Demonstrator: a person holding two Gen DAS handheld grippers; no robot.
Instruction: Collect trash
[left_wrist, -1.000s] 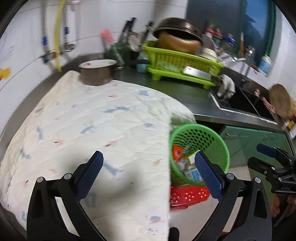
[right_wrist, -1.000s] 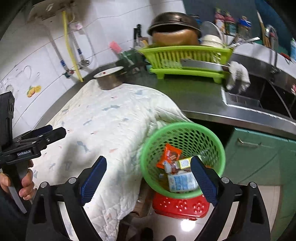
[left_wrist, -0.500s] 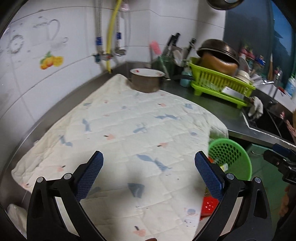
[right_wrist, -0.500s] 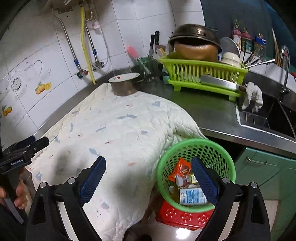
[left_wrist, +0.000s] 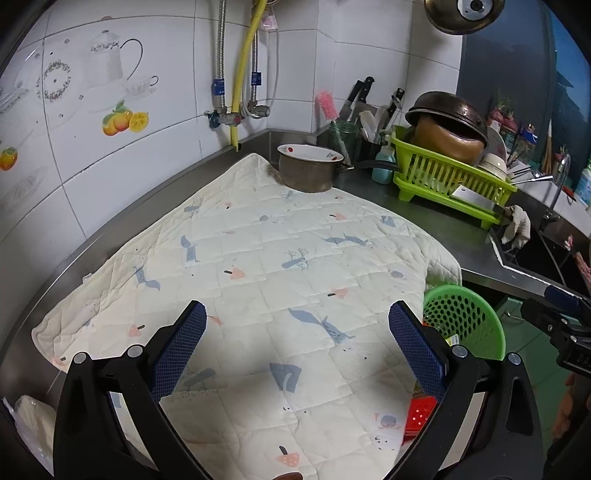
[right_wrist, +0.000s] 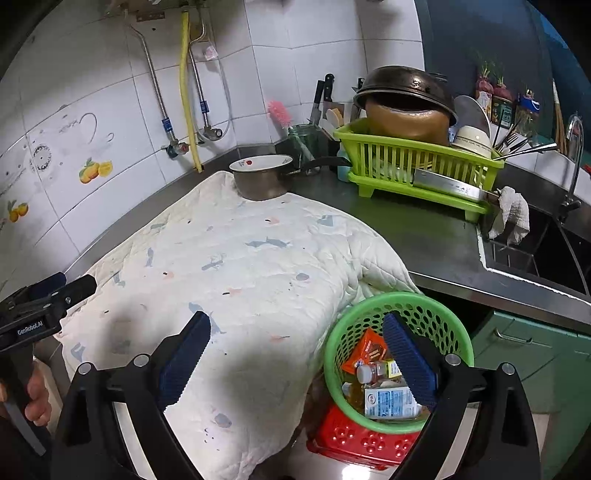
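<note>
Trash (right_wrist: 384, 384), an orange wrapper, small bottle and white carton, sitting in the round green mesh basket (right_wrist: 436, 306) on a red plastic stool (right_wrist: 354, 439) beside the steel worktop (right_wrist: 417, 229), left gripper (left_wrist: 295, 332) and right gripper (right_wrist: 295, 332) both spread wide, empty, over the cream quilted cloth (right_wrist: 251, 266).

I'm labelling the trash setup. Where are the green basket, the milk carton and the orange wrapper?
green basket (right_wrist: 373, 300): right wrist view, on its rear rim.
milk carton (right_wrist: 388, 400): right wrist view, on its printed front face.
orange wrapper (right_wrist: 367, 350): right wrist view, on the middle of the packet.
</note>
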